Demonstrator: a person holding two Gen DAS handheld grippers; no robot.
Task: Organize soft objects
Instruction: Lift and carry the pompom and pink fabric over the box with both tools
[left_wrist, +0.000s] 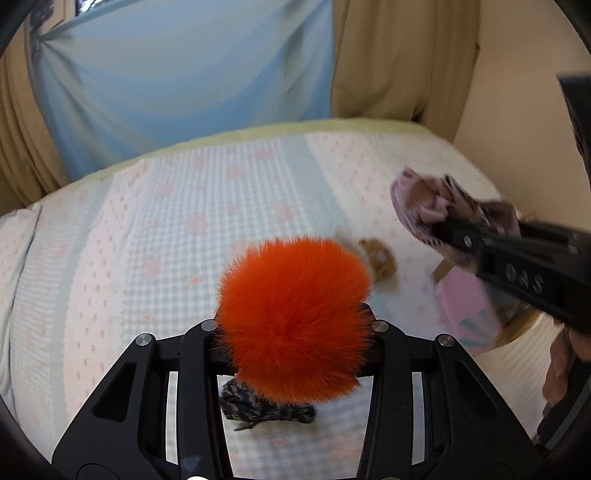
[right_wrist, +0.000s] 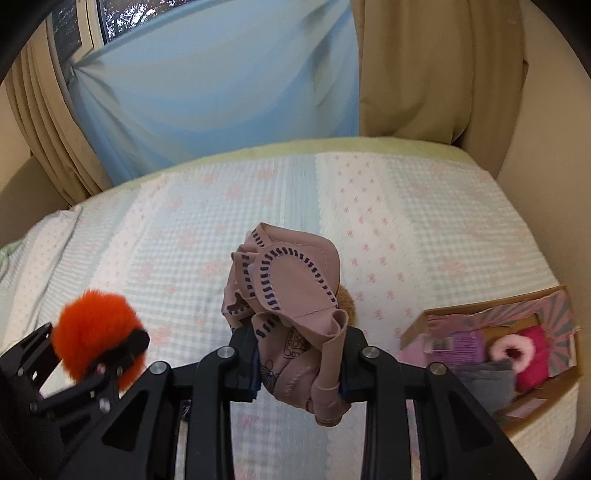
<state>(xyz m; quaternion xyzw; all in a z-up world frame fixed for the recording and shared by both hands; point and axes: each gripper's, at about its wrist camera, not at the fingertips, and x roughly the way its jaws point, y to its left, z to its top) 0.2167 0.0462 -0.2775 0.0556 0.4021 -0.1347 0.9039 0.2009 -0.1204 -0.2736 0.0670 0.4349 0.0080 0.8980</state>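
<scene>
Now both soft things are off the bed and in the air, so the step in hand is the carry to the box. The orange fur pompom (left_wrist: 295, 317) sits squeezed between the fingers of the left gripper (left_wrist: 295, 328), its pile bulging out above and below them; a dark patterned scrap (left_wrist: 258, 406) shows below it, and I cannot tell whether that hangs from the pompom or lies on the bed. The pink fabric piece with dark dashed stitching (right_wrist: 288, 295) is bunched and clenched in the right gripper (right_wrist: 299, 373), folds spilling up over the fingers and a loose end drooping beneath.

The likely goal is the open cardboard box (right_wrist: 417, 325) at the right edge of the bed (right_wrist: 406, 221), already holding a pink fluffy ring (right_wrist: 511, 352), a magenta item and something grey. To do this well, I would judge it best to take the right load first, since that gripper is nearer the box, and lower it well inside before letting go, so the trailing end does not drape over the wall. The pompom is light and springy; set it down into a free corner instead of dropping it, or it may bounce out.

A small brown plush thing (left_wrist: 380, 258) lies on the bed beyond the pompom and looks to be left for a further trip.
</scene>
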